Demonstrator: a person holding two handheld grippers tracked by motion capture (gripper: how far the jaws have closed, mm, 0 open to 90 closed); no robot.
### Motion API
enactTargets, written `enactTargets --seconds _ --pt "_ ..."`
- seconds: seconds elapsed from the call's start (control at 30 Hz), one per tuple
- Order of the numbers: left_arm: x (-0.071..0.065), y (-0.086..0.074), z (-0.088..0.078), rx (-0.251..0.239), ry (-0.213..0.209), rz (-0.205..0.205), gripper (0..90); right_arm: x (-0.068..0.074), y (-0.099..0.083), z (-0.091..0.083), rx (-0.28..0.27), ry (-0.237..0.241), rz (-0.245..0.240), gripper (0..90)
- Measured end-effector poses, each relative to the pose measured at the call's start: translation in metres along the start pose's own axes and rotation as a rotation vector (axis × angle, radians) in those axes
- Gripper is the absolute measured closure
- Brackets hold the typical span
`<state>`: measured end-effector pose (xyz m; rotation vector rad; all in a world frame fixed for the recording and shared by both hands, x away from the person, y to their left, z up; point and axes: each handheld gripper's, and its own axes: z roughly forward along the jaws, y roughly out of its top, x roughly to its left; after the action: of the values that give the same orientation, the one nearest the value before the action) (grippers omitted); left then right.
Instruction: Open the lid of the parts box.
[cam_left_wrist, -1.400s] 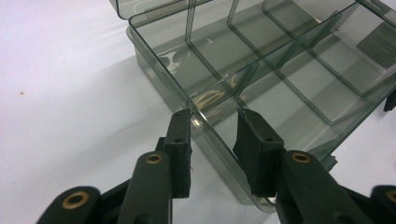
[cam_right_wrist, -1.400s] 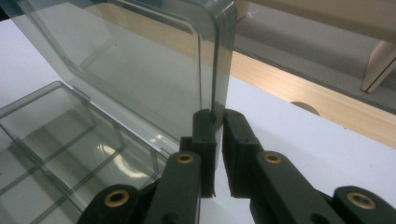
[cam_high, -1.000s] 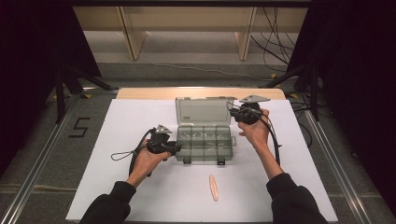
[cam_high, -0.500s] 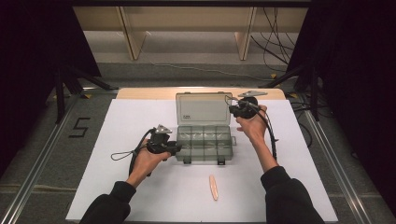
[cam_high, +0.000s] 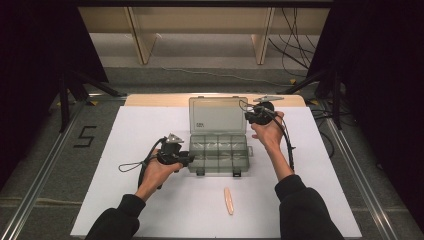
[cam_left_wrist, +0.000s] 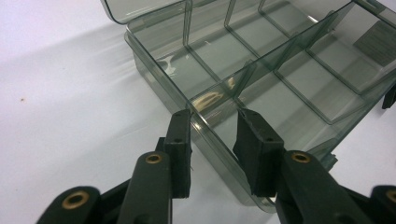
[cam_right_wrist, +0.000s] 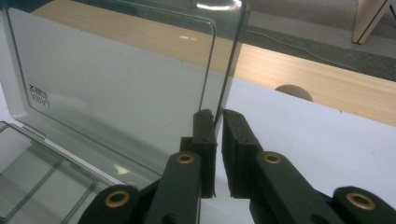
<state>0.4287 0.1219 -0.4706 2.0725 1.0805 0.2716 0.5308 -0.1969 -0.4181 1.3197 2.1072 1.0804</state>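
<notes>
The clear plastic box (cam_high: 218, 154) sits open in the middle of the white surface (cam_high: 125, 200), and the two grippers share the work of handling it. The left gripper (cam_left_wrist: 212, 121) straddles the box's near side wall at a corner, one finger outside and one inside the end compartment, closed to a narrow gap around that wall. This looks like a bracing hold, pinning the base so it does not slide or tip.

The right gripper (cam_right_wrist: 218, 116) has its fingers nearly together, pinching the thin side edge of the lid (cam_right_wrist: 116, 88). The lid stands close to upright, hinged behind the compartments, just left of those fingers in the right gripper view. Holding it by the edge gives the hand leverage to swing it on its hinge, probably opening it fully.

A small peach-coloured stick (cam_high: 228, 201) lies on the surface, well apart from both sets of fingers, on the person's side of the box, likely waiting to go in.
</notes>
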Motion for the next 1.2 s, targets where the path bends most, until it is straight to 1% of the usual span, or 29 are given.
enactTargets --seconds 0.03,0.07,0.17,0.2,0.23,0.27,0.33,0.4,0.43,0.47,0.5,0.57,0.6,0.67,0.7,0.73,0.77,0.8,0.83,0.87,0.9,0.93,1.0,1.03,1.07,1.1,1.13,1.17,1.2 --pt "0.000 0.000 0.000 0.005 -0.001 0.005 66.2 0.000 0.000 0.000 0.003 -0.002 0.003 84.7" --pt "0.000 0.000 0.000 0.003 0.000 0.002 66.1 0.003 0.000 0.000 0.011 -0.005 0.023 84.7" --pt "0.000 0.000 0.000 0.002 0.000 0.000 66.2 0.002 0.000 0.000 0.014 -0.012 0.020 84.8" --pt "0.000 0.000 0.000 0.000 -0.002 -0.002 66.1 0.004 0.000 0.000 0.017 -0.010 0.047 84.8" --pt "0.000 0.000 0.000 -0.001 -0.002 -0.004 66.2 0.003 0.001 0.000 0.018 -0.015 0.034 84.8" --pt "0.000 0.000 0.000 -0.001 -0.002 -0.004 66.1 0.000 0.000 0.002 -0.008 -0.009 0.005 84.7" --pt "0.000 0.000 0.000 -0.003 -0.003 -0.005 66.1 0.000 0.000 0.002 -0.006 -0.009 0.002 84.5" --pt "0.001 0.000 0.000 -0.005 -0.006 -0.006 66.1 0.000 -0.001 0.002 -0.006 -0.012 0.012 84.3" --pt "0.000 -0.001 0.001 -0.012 -0.004 -0.015 66.1 -0.001 -0.001 0.001 0.006 -0.009 0.020 83.9" --pt "0.001 -0.001 0.001 -0.014 -0.004 -0.019 66.1 0.001 -0.001 0.000 0.015 -0.016 0.045 83.1" --pt "0.002 -0.001 -0.001 0.000 -0.011 -0.005 66.0 0.001 -0.001 0.000 0.015 -0.020 0.053 82.5" --pt "0.001 -0.001 0.000 -0.005 -0.011 -0.014 65.7 0.000 -0.001 0.000 0.005 -0.016 0.040 81.5" --pt "0.001 -0.001 0.000 -0.004 -0.013 -0.015 65.5 0.001 -0.001 -0.001 0.016 -0.012 0.045 81.0" --pt "0.001 -0.001 -0.001 -0.006 -0.011 -0.023 64.3 0.002 -0.001 -0.001 0.008 -0.003 0.051 79.5" --pt "0.001 -0.001 -0.001 -0.015 -0.007 -0.035 62.8 0.000 -0.001 0.000 -0.022 0.006 0.017 78.3" --pt "0.002 -0.001 -0.001 -0.013 -0.005 -0.031 61.4 0.002 -0.001 -0.002 -0.022 0.012 0.025 76.5" --pt "0.003 -0.001 -0.002 -0.014 -0.009 -0.034 60.3 0.003 -0.001 -0.002 -0.028 0.018 0.011 74.3" --pt "0.002 -0.001 -0.003 -0.029 -0.008 -0.049 59.1 0.004 -0.002 -0.003 -0.038 0.018 -0.022 71.8" --pt "0.003 -0.001 -0.004 -0.034 -0.019 -0.051 57.8 0.007 -0.001 -0.005 -0.027 0.024 -0.014 68.4" --pt "0.002 0.000 -0.006 -0.046 -0.019 -0.058 56.0 0.009 -0.002 -0.006 -0.037 0.023 -0.024 64.3" --pt "0.002 0.000 -0.008 -0.054 -0.018 -0.054 53.6 0.012 -0.001 -0.009 -0.033 0.031 -0.030 60.1" --pt "0.001 0.000 -0.009 -0.070 -0.011 -0.062 50.9 0.014 -0.001 -0.012 -0.029 0.035 -0.039 56.7" --pt "0.000 0.000 -0.014 -0.079 -0.024 -0.051 48.3 0.019 0.000 -0.018 -0.042 0.047 -0.070 51.8" --pt "-0.001 0.000 -0.017 -0.085 -0.028 -0.046 47.6 0.021 0.000 -0.022 -0.045 0.053 -0.096 50.0" --pt "-0.003 0.000 -0.019 -0.095 -0.028 -0.039 45.9 0.025 0.000 -0.026 -0.043 0.061 -0.086 48.5" --pt "-0.004 0.000 -0.022 -0.102 -0.035 -0.031 44.2 0.027 0.000 -0.031 -0.033 0.065 -0.092 47.1" --pt "-0.006 0.000 -0.024 -0.112 -0.036 -0.031 42.2 0.029 -0.001 -0.033 -0.046 0.073 -0.108 45.6" --pt "-0.008 0.000 -0.027 -0.121 -0.035 -0.037 40.8 0.032 -0.002 -0.037 -0.037 0.083 -0.112 44.2" --pt "-0.010 0.000 -0.028 -0.133 -0.042 -0.040 39.4 0.035 -0.004 -0.040 -0.041 0.087 -0.128 43.0"
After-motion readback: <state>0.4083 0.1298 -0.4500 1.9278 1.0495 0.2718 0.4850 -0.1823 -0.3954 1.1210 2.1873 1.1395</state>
